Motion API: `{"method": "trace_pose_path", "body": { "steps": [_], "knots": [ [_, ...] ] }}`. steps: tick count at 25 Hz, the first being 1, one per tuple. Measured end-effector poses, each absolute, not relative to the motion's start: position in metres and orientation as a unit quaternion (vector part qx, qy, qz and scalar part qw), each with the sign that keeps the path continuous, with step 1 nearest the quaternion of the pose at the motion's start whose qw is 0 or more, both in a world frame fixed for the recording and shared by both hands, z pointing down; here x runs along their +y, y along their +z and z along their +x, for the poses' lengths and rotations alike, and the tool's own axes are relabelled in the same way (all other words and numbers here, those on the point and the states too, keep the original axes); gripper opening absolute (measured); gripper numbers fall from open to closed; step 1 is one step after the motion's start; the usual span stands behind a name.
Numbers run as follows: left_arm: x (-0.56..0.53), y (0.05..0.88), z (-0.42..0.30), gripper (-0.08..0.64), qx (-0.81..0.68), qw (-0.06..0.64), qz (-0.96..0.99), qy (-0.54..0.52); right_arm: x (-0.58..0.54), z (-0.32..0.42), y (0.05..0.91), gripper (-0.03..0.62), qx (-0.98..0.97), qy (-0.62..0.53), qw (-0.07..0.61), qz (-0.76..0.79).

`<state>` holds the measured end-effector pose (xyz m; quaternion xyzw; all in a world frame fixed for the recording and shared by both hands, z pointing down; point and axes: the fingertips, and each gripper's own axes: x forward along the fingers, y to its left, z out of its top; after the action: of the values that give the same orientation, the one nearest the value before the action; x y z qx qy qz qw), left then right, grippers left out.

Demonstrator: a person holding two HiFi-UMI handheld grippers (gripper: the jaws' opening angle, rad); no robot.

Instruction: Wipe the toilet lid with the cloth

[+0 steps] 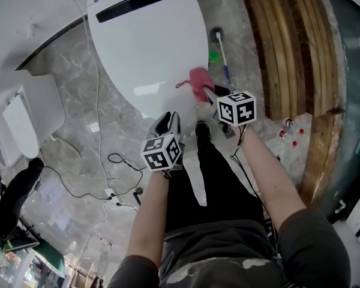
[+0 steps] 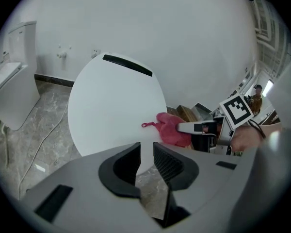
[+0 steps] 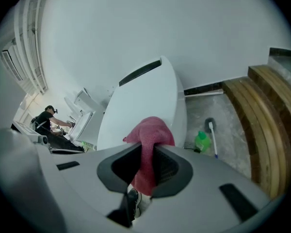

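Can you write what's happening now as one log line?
right gripper: shut on pink cloth | cloth position: at toilet lid right edge | left gripper: open, empty

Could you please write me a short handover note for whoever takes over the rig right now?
Left gripper: jaws a little apart, nothing between them; it hangs just off the front end of the toilet lid.
Right gripper: shut on the pink cloth, which bunches out ahead of the jaws.
Lid: closed. The cloth is at its right-hand edge, near the front; I cannot tell whether it touches.
Done: cloth in hand. No wiped area can be made out.
Left: wipe across the lid's top.
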<state>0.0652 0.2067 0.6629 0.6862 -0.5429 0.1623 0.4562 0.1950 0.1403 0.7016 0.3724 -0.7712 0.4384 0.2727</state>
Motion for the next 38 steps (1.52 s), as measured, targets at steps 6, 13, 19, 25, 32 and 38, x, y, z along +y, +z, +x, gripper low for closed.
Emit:
{"method": "trace_pose_path", "body": {
  "steps": [6,13,19,25,32,38],
  "knots": [
    [0.212,0.612,0.07,0.092,-0.561,0.445,0.681,0.153,0.149,0.202,0.655,0.049,-0.783,0.437,0.261,0.357],
    [0.179,0.551,0.054,0.092,-0.577,0.414,0.692,0.128,0.144,0.192,0.585,0.049,-0.805,0.416,0.238,0.35],
    [0.161,0.502,0.023,0.092,-0.57,0.392,0.714,0.102,0.136,0.172,0.533,0.049,-0.799,0.41,0.207,0.389],
    [0.174,0.484,-0.003,0.092,-0.494,0.37,0.777,0.125,0.141,0.13,0.504,0.049,-0.793,0.387,0.197,0.427],
    [0.178,0.464,-0.078,0.092,-0.456,0.349,0.808,0.133,0.162,0.07,0.471,0.049,-0.766,0.391,0.15,0.487],
    [0.189,0.43,-0.135,0.092,-0.432,0.332,0.831,0.11,0.194,0.021,0.431,0.049,-0.757,0.372,0.109,0.526]
  ]
}}
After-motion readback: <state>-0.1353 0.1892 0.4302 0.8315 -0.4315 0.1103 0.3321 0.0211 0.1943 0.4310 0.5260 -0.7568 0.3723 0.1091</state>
